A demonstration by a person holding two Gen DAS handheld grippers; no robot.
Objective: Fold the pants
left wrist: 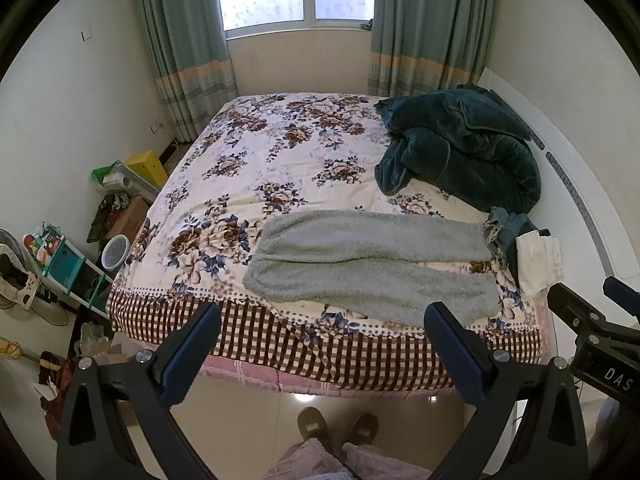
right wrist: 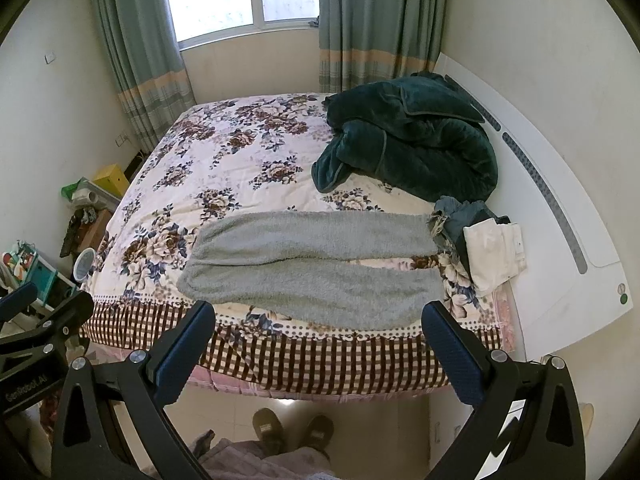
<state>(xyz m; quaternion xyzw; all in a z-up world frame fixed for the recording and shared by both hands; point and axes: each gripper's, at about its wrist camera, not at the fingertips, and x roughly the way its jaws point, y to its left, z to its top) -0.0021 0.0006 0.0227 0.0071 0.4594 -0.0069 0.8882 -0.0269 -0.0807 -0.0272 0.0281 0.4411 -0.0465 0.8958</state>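
Grey fleecy pants (left wrist: pixel 372 268) lie flat across the near part of the floral bed, waist at the left, both legs running right; they also show in the right wrist view (right wrist: pixel 316 268). My left gripper (left wrist: pixel 322 320) is open and empty, held in the air before the bed's near edge, short of the pants. My right gripper (right wrist: pixel 318 320) is open and empty too, at a like height beside it. The right gripper's body shows at the right edge of the left wrist view (left wrist: pixel 592 328). The left gripper's body shows at the left edge of the right wrist view (right wrist: pixel 40 328).
A dark green blanket (left wrist: pixel 460 148) is heaped at the bed's far right. Folded clothes (left wrist: pixel 536 256) are piled by the white headboard (left wrist: pixel 580 184). Shelves, boxes and a bin (left wrist: pixel 114 252) crowd the floor at left. The person's slippered feet (left wrist: pixel 340 428) stand at the bed's foot.
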